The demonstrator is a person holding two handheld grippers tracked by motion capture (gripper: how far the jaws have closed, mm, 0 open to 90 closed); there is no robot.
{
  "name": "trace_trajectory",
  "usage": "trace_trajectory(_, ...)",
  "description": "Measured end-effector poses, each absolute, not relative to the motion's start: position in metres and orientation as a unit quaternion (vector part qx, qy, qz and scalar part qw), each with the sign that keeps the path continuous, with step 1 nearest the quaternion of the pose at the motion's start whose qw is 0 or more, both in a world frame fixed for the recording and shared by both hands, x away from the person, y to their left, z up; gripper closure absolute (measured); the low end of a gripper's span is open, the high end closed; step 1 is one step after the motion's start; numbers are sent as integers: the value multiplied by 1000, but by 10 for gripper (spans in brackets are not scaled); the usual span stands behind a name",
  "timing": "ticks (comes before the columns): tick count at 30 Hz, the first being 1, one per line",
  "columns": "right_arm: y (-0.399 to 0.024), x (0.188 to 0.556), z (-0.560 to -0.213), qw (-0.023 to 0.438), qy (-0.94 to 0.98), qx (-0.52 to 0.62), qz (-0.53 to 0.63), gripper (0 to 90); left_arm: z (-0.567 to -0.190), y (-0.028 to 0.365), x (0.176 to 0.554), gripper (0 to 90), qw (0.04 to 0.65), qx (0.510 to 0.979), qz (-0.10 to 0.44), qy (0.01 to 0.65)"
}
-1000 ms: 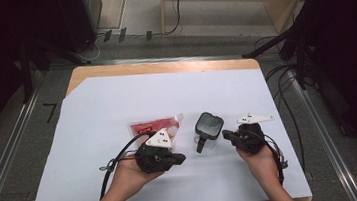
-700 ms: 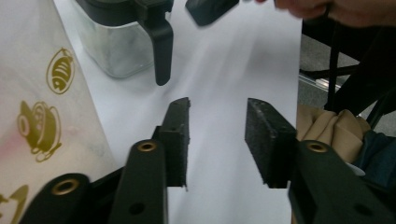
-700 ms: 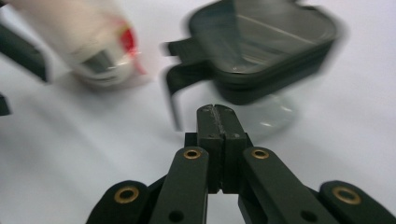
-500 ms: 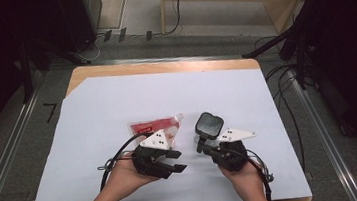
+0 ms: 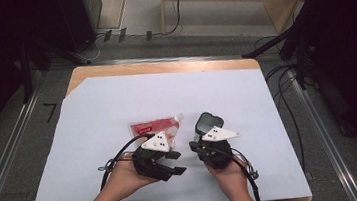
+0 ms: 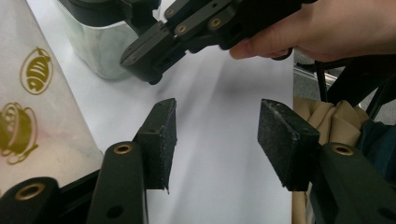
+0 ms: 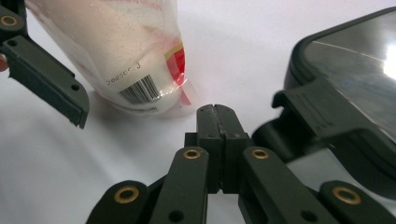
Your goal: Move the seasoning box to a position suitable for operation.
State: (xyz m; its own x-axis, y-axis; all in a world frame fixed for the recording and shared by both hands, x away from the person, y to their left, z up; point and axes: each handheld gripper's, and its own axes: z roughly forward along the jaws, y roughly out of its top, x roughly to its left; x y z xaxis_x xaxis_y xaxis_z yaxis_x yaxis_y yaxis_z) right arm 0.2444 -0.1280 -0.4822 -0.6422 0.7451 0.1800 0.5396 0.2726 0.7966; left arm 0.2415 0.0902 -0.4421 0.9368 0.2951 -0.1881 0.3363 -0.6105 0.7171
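Observation:
A red and white sealed bag (image 5: 153, 129) lies on the white sheet, with a black-lidded clear jar (image 5: 209, 123) just to its right. My left gripper (image 5: 177, 163) sits in front of the bag and points right. Its jaws have just been opening and stand open (image 6: 224, 121) over bare sheet, with nothing between them. My right gripper (image 5: 195, 146) is shut in front of the jar, its pads (image 7: 217, 116) pressed together and empty. The bag's barcode end (image 7: 133, 70) lies just beyond them, and the jar's lid (image 7: 345, 70) is to their right. In the left gripper view the right gripper's jaws (image 6: 154, 51) cross in front of the jar (image 6: 93, 46).
The white sheet (image 5: 116, 97) covers most of a wooden table (image 5: 163, 66). Cables trail from both grippers toward the front edge. Metal rails run along the floor on both sides. A beige cloth (image 6: 322, 121) hangs past the table edge.
The left jaws have gone from shut to open, with the hand staying in place. The right gripper, still shut, has slid left to in front of the jar, close to the left gripper.

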Motion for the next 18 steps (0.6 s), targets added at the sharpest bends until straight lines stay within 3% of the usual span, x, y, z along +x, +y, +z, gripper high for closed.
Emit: trace_trajectory(18,-138,237,-486,128,790,423,424,900,-444,90,242,462,401,898,-25,178)
